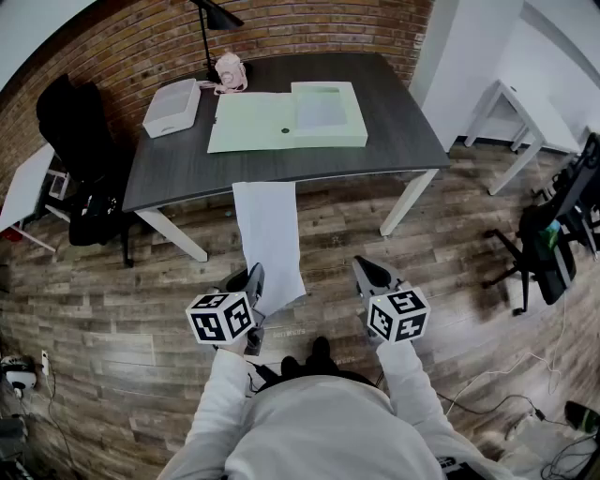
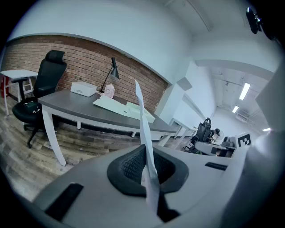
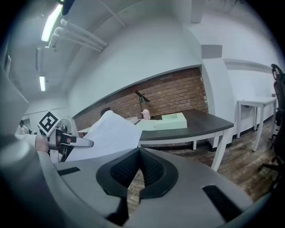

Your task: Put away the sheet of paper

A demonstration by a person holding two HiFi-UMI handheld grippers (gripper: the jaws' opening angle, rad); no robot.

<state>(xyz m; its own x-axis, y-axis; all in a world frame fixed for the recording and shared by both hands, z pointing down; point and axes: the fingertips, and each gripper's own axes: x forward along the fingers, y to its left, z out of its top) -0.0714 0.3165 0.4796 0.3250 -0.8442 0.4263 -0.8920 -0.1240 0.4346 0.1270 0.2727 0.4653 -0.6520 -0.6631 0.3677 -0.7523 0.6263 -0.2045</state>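
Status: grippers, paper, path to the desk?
Left hand-held gripper shut on white paper sheet. Right hand-held gripper shut, empty. Open pale-green folder on dark desk ahead, nothing blocking.

The small pink object (image 1: 230, 70) at the far side of the desk (image 1: 178, 169) is too small for us to name. Beside it, the lamp (image 1: 216, 13) is cut off by the picture's top edge. The near end of the sheet of paper (image 1: 269, 234) hides behind the left gripper (image 1: 253, 279). At the left, a white table (image 1: 26, 187) runs out of frame. In the left gripper view we see that sheet only edge-on, its faces hidden from us.
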